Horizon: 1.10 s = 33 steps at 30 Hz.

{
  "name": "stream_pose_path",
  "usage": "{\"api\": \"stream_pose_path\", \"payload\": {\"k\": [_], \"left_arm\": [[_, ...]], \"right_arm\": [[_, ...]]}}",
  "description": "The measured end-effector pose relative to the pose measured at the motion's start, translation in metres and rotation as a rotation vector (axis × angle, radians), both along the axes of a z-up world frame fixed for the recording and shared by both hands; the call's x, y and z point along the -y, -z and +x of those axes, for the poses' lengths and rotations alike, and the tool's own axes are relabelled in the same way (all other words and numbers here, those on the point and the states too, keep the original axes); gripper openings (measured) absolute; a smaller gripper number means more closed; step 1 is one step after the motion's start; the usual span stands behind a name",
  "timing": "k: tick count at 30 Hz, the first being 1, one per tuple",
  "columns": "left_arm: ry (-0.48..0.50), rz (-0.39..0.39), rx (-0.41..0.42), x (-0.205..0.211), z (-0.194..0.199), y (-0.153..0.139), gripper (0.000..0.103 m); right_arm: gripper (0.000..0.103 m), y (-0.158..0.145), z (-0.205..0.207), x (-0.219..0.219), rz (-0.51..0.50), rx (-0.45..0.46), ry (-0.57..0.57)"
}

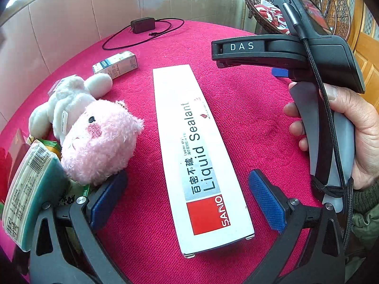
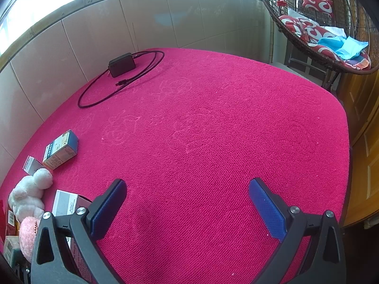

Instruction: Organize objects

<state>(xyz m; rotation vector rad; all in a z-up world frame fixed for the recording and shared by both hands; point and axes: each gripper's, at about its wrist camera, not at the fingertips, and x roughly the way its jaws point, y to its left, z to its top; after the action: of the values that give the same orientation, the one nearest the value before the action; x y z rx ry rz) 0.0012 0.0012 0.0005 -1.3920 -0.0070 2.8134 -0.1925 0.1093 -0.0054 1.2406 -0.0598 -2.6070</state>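
Note:
A long white box (image 1: 196,156) marked "Liquid Sealant" lies flat on the red cloth, with its near end between the fingers of my left gripper (image 1: 187,175). That gripper is open, and its blue pads (image 1: 267,201) stand clear of the box on both sides. A pink and white plush toy (image 1: 94,137) rests just left of the box, also visible low on the left (image 2: 28,196) in the right wrist view. My right gripper (image 2: 187,182) is open over bare cloth with nothing between its fingers. A hand (image 1: 360,130) holds its handle right of the box.
A small blue and white carton (image 1: 116,65) lies beyond the plush toy. A green packet (image 1: 30,189) sits at the near left. A black charger with looped cable (image 2: 122,64) lies by the tiled wall. A wicker hanging chair (image 2: 308,30) stands off the far right corner. A white carton (image 2: 65,202) lies behind my right gripper's left finger.

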Motion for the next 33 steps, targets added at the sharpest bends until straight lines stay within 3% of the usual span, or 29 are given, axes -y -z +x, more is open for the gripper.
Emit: {"api": "stream_pose_path", "payload": {"k": [33], "left_arm": [[0.0,0.0,0.0,0.0006,-0.0026,0.0004,0.103]], "right_arm": [[0.103,0.0005,0.0015,0.0006,-0.024,-0.002,0.0]]}}
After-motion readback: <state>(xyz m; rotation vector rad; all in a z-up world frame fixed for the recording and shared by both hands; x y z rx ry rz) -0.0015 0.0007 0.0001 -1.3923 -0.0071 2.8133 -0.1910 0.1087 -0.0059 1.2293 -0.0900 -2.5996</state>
